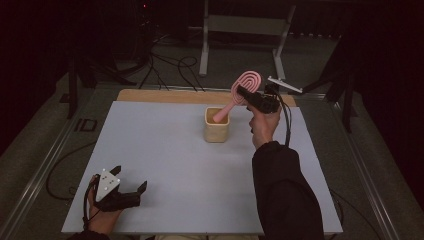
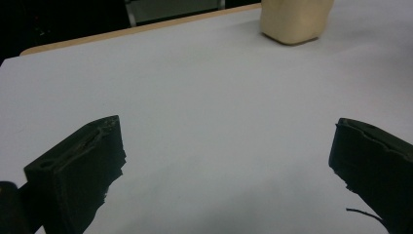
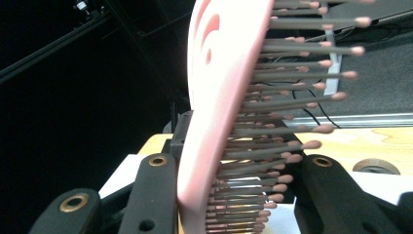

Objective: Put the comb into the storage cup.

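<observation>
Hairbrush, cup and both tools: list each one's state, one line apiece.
Pink hairbrush: tilted, handle end inside the cup, head clamped.
Beige cup: upright on the white table.
Right tool: shut on the brush head.
Left tool: open, holding nothing.

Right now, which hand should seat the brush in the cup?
Right. The right gripper already clamps the pink hairbrush, handle tip in the beige cup. The left gripper rests open at the near edge.

Hairbrush [image 1: 240,90] handle tip hidden inside cup [image 1: 217,131].
</observation>
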The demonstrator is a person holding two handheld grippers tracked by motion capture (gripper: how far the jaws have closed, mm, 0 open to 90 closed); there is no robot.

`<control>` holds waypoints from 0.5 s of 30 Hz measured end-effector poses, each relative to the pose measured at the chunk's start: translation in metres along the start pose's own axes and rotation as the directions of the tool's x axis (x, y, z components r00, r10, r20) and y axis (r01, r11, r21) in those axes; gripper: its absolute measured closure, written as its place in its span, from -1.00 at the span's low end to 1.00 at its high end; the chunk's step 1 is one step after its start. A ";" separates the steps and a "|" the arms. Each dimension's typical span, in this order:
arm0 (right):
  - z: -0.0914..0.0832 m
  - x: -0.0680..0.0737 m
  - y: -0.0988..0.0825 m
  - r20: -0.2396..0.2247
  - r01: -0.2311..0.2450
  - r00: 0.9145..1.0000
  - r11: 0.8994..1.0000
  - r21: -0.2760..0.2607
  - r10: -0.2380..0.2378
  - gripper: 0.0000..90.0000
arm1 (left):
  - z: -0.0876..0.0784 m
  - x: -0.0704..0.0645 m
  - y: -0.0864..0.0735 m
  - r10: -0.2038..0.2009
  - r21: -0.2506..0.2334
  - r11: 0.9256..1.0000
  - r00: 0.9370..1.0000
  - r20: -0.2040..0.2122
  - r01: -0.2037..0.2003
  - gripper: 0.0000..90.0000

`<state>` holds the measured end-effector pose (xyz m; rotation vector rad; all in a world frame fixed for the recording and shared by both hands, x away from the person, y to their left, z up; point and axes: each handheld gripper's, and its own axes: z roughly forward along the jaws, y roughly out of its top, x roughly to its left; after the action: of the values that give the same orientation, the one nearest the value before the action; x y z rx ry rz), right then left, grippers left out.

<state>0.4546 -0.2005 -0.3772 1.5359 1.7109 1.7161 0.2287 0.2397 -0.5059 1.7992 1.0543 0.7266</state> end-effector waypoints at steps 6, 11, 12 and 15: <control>0.001 0.000 -0.002 -0.005 0.001 1.000 1.000 0.004 -0.001 0.42 | 0.000 0.000 0.000 0.001 0.001 1.000 1.000 0.000 -0.001 -0.99; 0.003 0.000 -0.006 -0.006 0.001 1.000 1.000 0.009 -0.001 0.42 | 0.000 0.000 0.000 0.000 0.003 1.000 1.000 0.001 0.000 -0.99; 0.004 -0.001 -0.007 -0.008 0.004 1.000 1.000 0.011 -0.004 0.42 | 0.000 0.000 0.000 0.002 0.004 1.000 1.000 0.001 -0.002 -0.99; 0.005 -0.001 -0.009 -0.009 0.000 1.000 1.000 0.016 0.000 0.42 | 0.000 0.000 0.000 0.004 0.005 1.000 1.000 0.000 -0.004 -0.99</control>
<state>0.4548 -0.1959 -0.3869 1.5373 1.7335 1.7152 0.2287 0.2393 -0.5062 1.8061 1.0542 0.7270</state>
